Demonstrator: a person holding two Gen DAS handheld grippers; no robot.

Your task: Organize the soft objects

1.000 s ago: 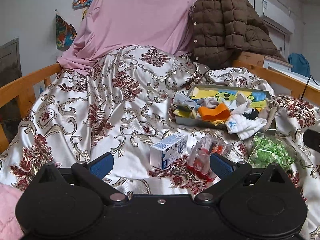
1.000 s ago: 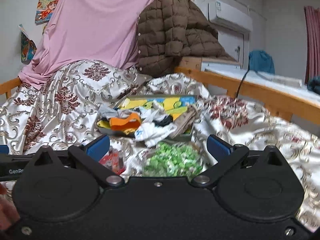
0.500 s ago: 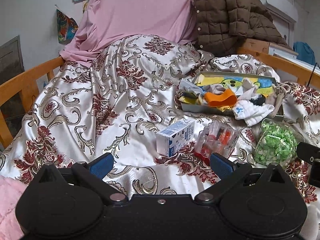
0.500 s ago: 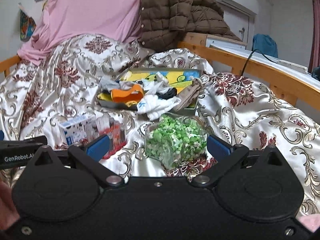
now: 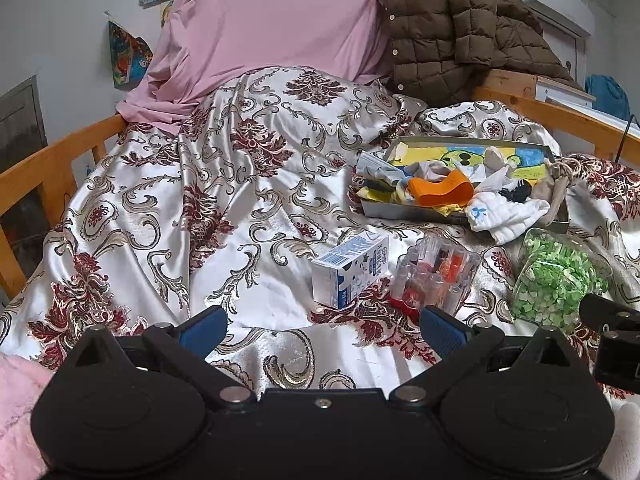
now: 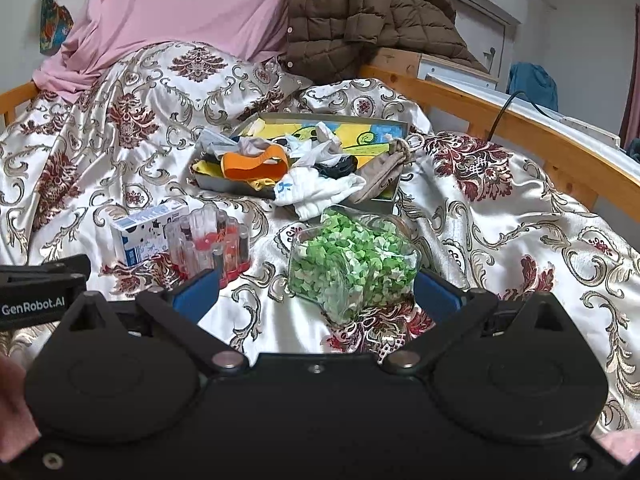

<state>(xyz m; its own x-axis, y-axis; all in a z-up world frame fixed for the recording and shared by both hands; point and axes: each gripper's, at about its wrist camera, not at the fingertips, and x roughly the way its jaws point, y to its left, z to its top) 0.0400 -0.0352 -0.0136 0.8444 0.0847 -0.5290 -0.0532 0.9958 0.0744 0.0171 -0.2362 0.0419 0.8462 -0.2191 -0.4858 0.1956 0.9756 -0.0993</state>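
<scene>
Both grippers are held low over the bedspread (image 5: 248, 216), the left gripper (image 5: 322, 330) and the right gripper (image 6: 316, 294) with fingers wide apart and empty. The tray (image 6: 394, 194) of socks (image 6: 316, 192) lies ahead of them, beyond the jar of green pieces (image 6: 352, 268).

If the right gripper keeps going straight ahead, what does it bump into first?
Most likely the clear container of green bits. It lies on the patterned bedspread right in front of the open right gripper, between its blue fingertips. The tray of soft things sits further back, though depth is hard to judge.
</scene>
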